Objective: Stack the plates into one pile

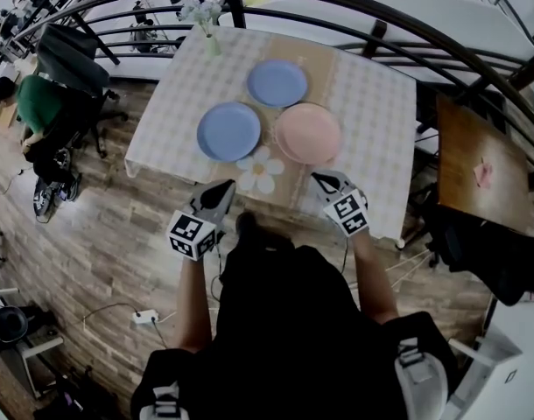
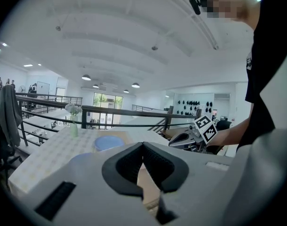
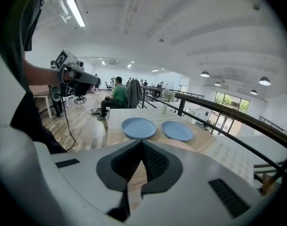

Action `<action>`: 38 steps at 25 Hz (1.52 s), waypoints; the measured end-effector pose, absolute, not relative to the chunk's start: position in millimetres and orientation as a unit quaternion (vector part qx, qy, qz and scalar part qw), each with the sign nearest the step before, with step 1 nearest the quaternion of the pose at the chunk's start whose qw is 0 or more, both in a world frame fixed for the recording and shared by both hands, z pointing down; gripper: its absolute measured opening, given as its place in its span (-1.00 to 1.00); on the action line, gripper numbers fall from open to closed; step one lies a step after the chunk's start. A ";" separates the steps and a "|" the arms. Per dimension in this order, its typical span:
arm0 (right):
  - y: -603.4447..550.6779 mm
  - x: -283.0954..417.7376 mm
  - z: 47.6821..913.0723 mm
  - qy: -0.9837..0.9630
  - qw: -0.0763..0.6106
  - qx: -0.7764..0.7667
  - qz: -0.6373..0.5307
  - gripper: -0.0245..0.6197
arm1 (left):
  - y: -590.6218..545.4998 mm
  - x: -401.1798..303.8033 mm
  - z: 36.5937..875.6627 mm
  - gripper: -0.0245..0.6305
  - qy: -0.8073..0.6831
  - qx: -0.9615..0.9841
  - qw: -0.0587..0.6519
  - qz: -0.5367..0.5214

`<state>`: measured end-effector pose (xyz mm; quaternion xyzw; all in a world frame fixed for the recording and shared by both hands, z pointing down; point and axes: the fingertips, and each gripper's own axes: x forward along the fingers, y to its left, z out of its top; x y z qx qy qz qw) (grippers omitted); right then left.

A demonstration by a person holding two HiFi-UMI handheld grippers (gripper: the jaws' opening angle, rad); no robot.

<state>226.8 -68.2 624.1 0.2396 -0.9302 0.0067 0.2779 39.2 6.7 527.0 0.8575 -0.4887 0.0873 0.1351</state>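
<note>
So, nothing is stacked yet: three plates lie apart on the table, each flat on the cloth. The pink plate sits nearest the right tongs. The near blue plate is just beside it on the left, their rims almost touching, and the far blue plate lies behind the two. Both tongs hover at the table's near edge, short of any plate. The left tongs are closed with nothing between them, and the right tongs are likewise closed and empty.

The step in hand looks like the reach for a first plate. To do it well, I would open the tongs before they get to the rim, so a closed tip does not shove the plate along the cloth. Come in low and nearly level, and take the near rim with one jaw under and one over. Bite deep enough that the plate does not droop. Lift just clear, carry it over its neighbour, and set it down centred before letting go.
</note>
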 end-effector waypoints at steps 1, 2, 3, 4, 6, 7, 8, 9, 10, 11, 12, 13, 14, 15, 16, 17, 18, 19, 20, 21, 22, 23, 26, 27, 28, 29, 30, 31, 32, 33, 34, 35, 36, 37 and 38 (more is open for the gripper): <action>-71.3 224.5 623.3 -0.930 0.277 0.241 0.008 -0.93 | 4.0 36.0 526.4 -0.92 -0.489 0.858 0.135 0.086; -74.8 222.3 622.4 -0.930 0.275 0.243 0.008 -0.93 | 0.7 33.5 525.9 -0.92 -0.488 0.858 0.135 0.085; -78.5 219.8 621.7 -0.930 0.275 0.244 0.008 -0.93 | -3.0 31.3 525.6 -0.92 -0.487 0.859 0.135 0.085; -82.0 216.8 621.5 -0.930 0.275 0.244 0.007 -0.93 | -6.8 28.7 524.9 -0.92 -0.485 0.860 0.134 0.085; -87.9 209.9 622.0 -0.929 0.276 0.247 0.007 -0.93 | -13.4 22.3 522.1 -0.92 -0.483 0.862 0.132 0.085; -90.7 206.6 622.4 -0.928 0.277 0.249 0.007 -0.93 | -16.1 18.6 521.3 -0.92 -0.482 0.862 0.132 0.084; -93.3 203.4 623.1 -0.927 0.278 0.252 0.007 -0.93 | -18.6 15.0 521.3 -0.92 -0.480 0.863 0.133 0.083; -95.5 200.4 624.4 -0.926 0.279 0.254 0.008 -0.93 | -21.1 11.6 521.3 -0.92 -0.479 0.864 0.133 0.083; -97.2 197.4 626.4 -0.925 0.283 0.255 0.008 -0.93 | -23.5 8.3 521.2 -0.92 -0.477 0.865 0.134 0.084; -98.5 194.7 629.0 -0.923 0.288 0.255 0.007 -0.93 | -26.0 5.2 520.7 -0.92 -0.475 0.865 0.133 0.085; -99.6 192.3 631.8 -0.922 0.293 0.255 0.006 -0.93 | -28.8 2.3 519.9 -0.92 -0.475 0.866 0.133 0.085; -100.9 190.2 634.4 -0.920 0.297 0.255 0.005 -0.93 | -31.6 -0.7 518.7 -0.92 -0.474 0.866 0.132 0.084; -102.4 188.3 636.8 -0.919 0.300 0.256 0.005 -0.93 | -34.4 -3.7 517.4 -0.92 -0.474 0.867 0.132 0.082; -104.3 186.7 639.1 -0.918 0.301 0.258 0.005 -0.93 | -37.1 -6.8 516.3 -0.92 -0.473 0.867 0.131 0.080; -106.7 185.4 641.1 -0.917 0.301 0.262 0.003 -0.93 | -39.7 -9.9 515.4 -0.92 -0.472 0.868 0.130 0.079; -109.3 184.4 643.1 -0.915 0.302 0.267 -0.001 -0.93 | -42.0 -12.8 514.7 -0.92 -0.471 0.869 0.129 0.080; -111.6 183.8 645.1 -0.914 0.302 0.272 -0.004 -0.93 | -44.1 -15.4 514.1 -0.92 -0.469 0.870 0.127 0.081; -113.4 183.4 647.3 -0.912 0.303 0.276 -0.007 -0.93 | -46.0 -17.9 513.7 -0.92 -0.467 0.871 0.126 0.083; -114.7 182.9 649.8 -0.911 0.304 0.280 -0.006 -0.93 | -47.5 -20.6 513.6 -0.92 -0.465 0.872 0.126 0.085; -115.6 182.2 652.7 -0.909 0.305 0.283 -0.004 -0.93 | -48.8 -23.7 513.9 -0.92 -0.463 0.873 0.127 0.085; -116.6 181.1 655.9 -0.907 0.308 0.286 -0.001 -0.93 | -50.1 -27.3 514.6 -0.92 -0.462 0.874 0.128 0.086; -117.7 179.8 659.4 -0.906 0.311 0.287 0.002 -0.93 | -51.5 -31.1 515.3 -0.92 -0.461 0.874 0.129 0.086; -122.6 175.2 670.0 -0.899 0.326 0.291 0.007 -0.93 | -56.7 -41.8 517.3 -0.92 -0.457 0.875 0.130 0.087; -124.1 174.1 673.7 -0.897 0.333 0.291 0.005 -0.93 | -58.5 -44.8 517.9 -0.92 -0.456 0.876 0.130 0.088; -125.5 173.3 677.4 -0.894 0.339 0.292 0.002 -0.93 | -60.5 -47.4 518.3 -0.92 -0.454 0.877 0.130 0.088; -126.7 172.7 681.4 -0.892 0.345 0.293 0.001 -0.93 | -62.5 -49.7 518.7 -0.92 -0.452 0.878 0.130 0.089; -127.4 172.1 685.6 -0.889 0.351 0.293 0.001 -0.93 | -64.3 -52.3 518.9 -0.92 -0.450 0.879 0.130 0.089; -127.7 171.4 689.9 -0.887 0.356 0.293 0.003 -0.93 | -65.8 -55.3 519.0 -0.92 -0.449 0.880 0.129 0.089; -128.2 170.6 694.0 -0.885 0.361 0.294 0.005 -0.93 | -67.2 -58.8 518.8 -0.92 -0.448 0.880 0.129 0.089; -128.9 170.1 698.0 -0.883 0.365 0.295 0.008 -0.93 | -68.6 -62.4 518.5 -0.92 -0.447 0.881 0.129 0.088; -130.0 170.0 702.1 -0.881 0.369 0.297 0.011 -0.93 | -70.1 -66.0 518.2 -0.92 -0.446 0.881 0.130 0.087; -131.4 170.3 706.2 -0.878 0.373 0.299 0.014 -0.93 | -71.7 -69.2 518.4 -0.92 -0.445 0.881 0.131 0.087; -132.9 170.7 709.8 -0.876 0.377 0.301 0.017 -0.93 | -73.5 -72.0 519.3 -0.92 -0.444 0.882 0.131 0.087; -134.6 170.8 712.6 -0.873 0.379 0.305 0.020 -0.93 | -75.5 -74.6 520.6 -0.92 -0.443 0.882 0.132 0.088; -136.5 170.6 714.4 -0.872 0.378 0.310 0.024 -0.93 | -77.5 -77.2 521.9 -0.92 -0.442 0.883 0.133 0.090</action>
